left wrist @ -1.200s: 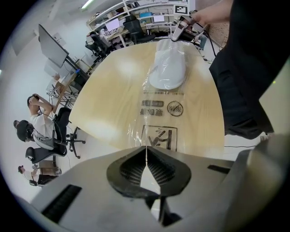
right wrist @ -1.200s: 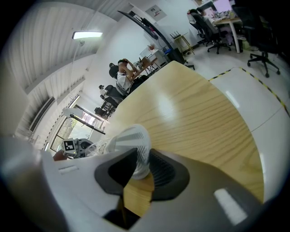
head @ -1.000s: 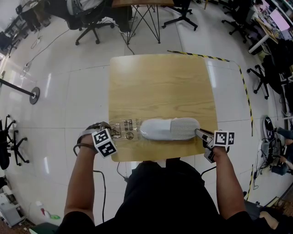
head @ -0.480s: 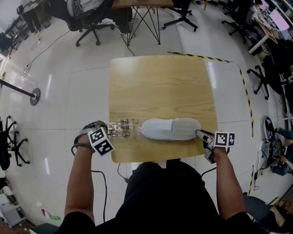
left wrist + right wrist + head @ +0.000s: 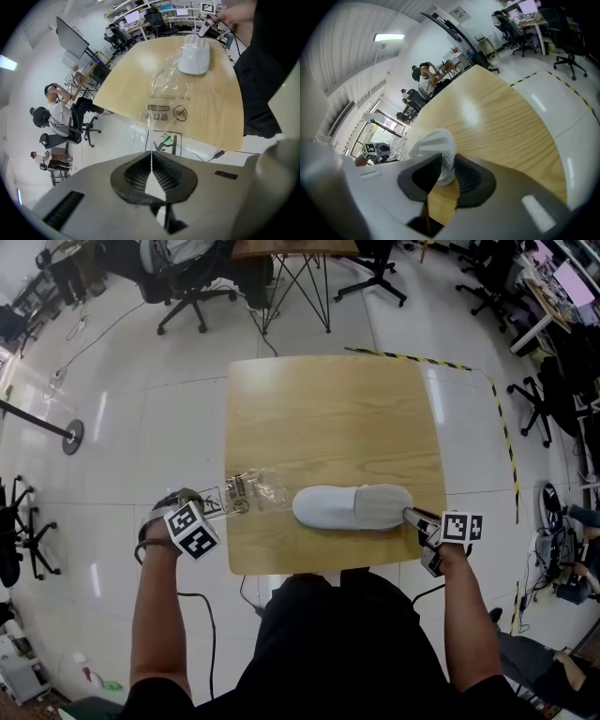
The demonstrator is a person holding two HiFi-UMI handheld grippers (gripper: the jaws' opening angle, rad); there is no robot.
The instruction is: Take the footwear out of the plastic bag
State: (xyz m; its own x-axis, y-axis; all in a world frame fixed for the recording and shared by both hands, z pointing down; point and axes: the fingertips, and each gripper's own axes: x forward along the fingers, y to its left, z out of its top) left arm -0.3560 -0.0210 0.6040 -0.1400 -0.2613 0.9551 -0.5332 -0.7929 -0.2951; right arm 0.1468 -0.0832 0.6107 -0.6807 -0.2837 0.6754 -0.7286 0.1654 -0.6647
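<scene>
A white slipper (image 5: 352, 507) lies on the wooden table (image 5: 328, 418) near its front edge. My right gripper (image 5: 411, 515) is shut on the slipper's right end, and in the right gripper view the white mesh edge (image 5: 439, 151) sits pinched between the pads of that gripper (image 5: 443, 171). A clear plastic bag (image 5: 251, 491) with dark print lies flat to the left of the slipper, its open end close to the toe. My left gripper (image 5: 217, 506) hangs past the table's left front corner, shut on the bag's thin edge (image 5: 151, 140). The slipper (image 5: 193, 58) lies beyond the bag (image 5: 169, 91).
The table's front edge is right against the person's body. Office chairs (image 5: 187, 287) and a metal table frame (image 5: 295, 282) stand behind the table. Yellow-black tape (image 5: 502, 427) marks the floor to the right. A seated person (image 5: 58, 115) is far off.
My left gripper has moved left and off the table corner, dragging the bag with it. The bag has slid off the slipper's toe. The right gripper and slipper stayed put.
</scene>
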